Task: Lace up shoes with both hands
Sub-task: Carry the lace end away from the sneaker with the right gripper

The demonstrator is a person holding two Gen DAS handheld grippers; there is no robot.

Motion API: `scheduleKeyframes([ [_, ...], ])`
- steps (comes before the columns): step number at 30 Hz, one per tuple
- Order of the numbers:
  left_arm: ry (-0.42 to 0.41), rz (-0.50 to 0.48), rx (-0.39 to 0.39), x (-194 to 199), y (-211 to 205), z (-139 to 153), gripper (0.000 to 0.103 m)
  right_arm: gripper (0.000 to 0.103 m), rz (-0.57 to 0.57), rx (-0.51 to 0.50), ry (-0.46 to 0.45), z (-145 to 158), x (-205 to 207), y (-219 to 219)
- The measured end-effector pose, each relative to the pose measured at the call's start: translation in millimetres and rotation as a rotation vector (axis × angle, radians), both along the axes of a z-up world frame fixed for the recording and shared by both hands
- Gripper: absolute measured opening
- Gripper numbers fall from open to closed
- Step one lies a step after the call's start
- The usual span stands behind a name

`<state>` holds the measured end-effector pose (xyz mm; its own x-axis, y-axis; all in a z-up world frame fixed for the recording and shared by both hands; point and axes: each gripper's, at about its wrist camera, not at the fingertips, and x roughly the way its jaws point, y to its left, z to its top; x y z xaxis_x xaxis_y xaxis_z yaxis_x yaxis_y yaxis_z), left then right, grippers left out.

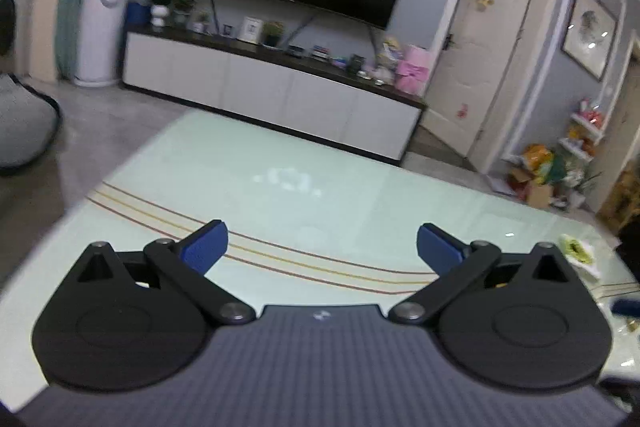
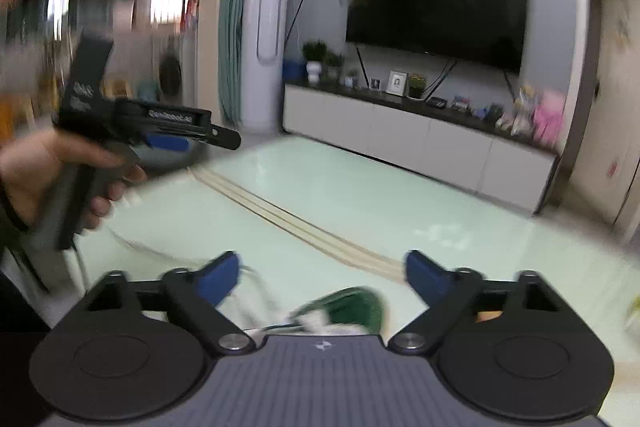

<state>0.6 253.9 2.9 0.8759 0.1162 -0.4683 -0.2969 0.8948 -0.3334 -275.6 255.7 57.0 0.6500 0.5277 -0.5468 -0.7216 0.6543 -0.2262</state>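
both grippers, left gripper [image 1: 322, 247] and right gripper [image 2: 322, 281], gape empty above the table [image 1: 280, 163]; blurred shoe [image 2: 344, 311] below, lacing progress unreadable.

Both grippers match — the left gripper [image 1: 322, 247] and right gripper [image 2: 322, 277] have black linkage arms, round black housings, silver pivot screws, blue fingertip pads [image 1: 204, 247] and a ribbed grey body — the left one's side bears white lettering.

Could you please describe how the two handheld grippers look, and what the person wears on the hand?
Each gripper, left and right, has black linkage arms, round black housings, blue finger pads and a ribbed grey body. The left one carries white lettering, blurred. The hand is bare, with a dark band at the wrist.
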Motion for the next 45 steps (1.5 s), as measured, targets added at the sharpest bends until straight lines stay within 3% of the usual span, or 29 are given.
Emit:
scheduleKeyframes([
  [1, 0.003, -0.002, -0.025, 1, 5, -8, 0.103, 0.038, -0.002, -0.014, -0.02, 3, 5, 3],
  [2, 0.007, -0.005, -0.051, 2, 11, -16, 0.103, 0.034, 0.035, -0.052, -0.001, 2, 13, 17],
  [4, -0.036, 0.079, -0.171, -12, 37, -23, 0.103, 0.033, 0.111, -0.129, 0.039, 0, 29, 45],
  [6, -0.071, 0.105, -0.237, -27, 53, -23, 0.103, 0.034, 0.232, -0.273, 0.123, -14, 55, 93],
  [9, -0.083, 0.126, -0.237, -36, 64, -22, 0.103, 0.039, 0.354, -0.46, 0.167, -45, 78, 144],
  [12, -0.061, 0.143, -0.215, -36, 66, -24, 0.103, 0.037, 0.389, -0.547, 0.199, -68, 99, 176],
  [17, -0.08, 0.077, -0.209, -30, 60, -17, 0.103, 0.035, 0.438, -0.592, 0.276, -88, 115, 193],
  [22, -0.065, 0.058, -0.215, -21, 61, -16, 0.103, 0.026, 0.43, -0.606, 0.318, -99, 125, 194],
  [26, -0.068, 0.052, -0.219, -22, 59, -16, 0.103, 0.02, 0.378, -0.529, 0.376, -96, 141, 188],
  [27, -0.067, 0.05, -0.222, -22, 59, -16, 0.103, 0.006, 0.369, -0.506, 0.403, -96, 145, 186],
  [28, -0.068, 0.047, -0.227, -22, 59, -17, 0.103, 0.002, 0.361, -0.496, 0.411, -97, 145, 185],
  [31, -0.072, 0.035, -0.246, -21, 59, -17, 0.103, 0.001, 0.279, -0.48, 0.348, -95, 143, 175],
  [34, -0.087, -0.002, -0.304, -21, 60, -18, 0.103, 0.001, 0.126, -0.324, 0.244, -70, 143, 147],
  [37, -0.115, -0.102, -0.433, -18, 58, -21, 0.103, 0.001, 0.008, -0.048, 0.197, -21, 127, 90],
  [43, -0.155, -0.344, -0.636, 5, 18, -25, 0.096, 0.001, -0.119, 0.323, 0.129, 31, 73, -8],
  [45, -0.153, -0.417, -0.709, 15, -3, -29, 0.096, 0.001, -0.14, 0.388, 0.103, 34, 55, -35],
])
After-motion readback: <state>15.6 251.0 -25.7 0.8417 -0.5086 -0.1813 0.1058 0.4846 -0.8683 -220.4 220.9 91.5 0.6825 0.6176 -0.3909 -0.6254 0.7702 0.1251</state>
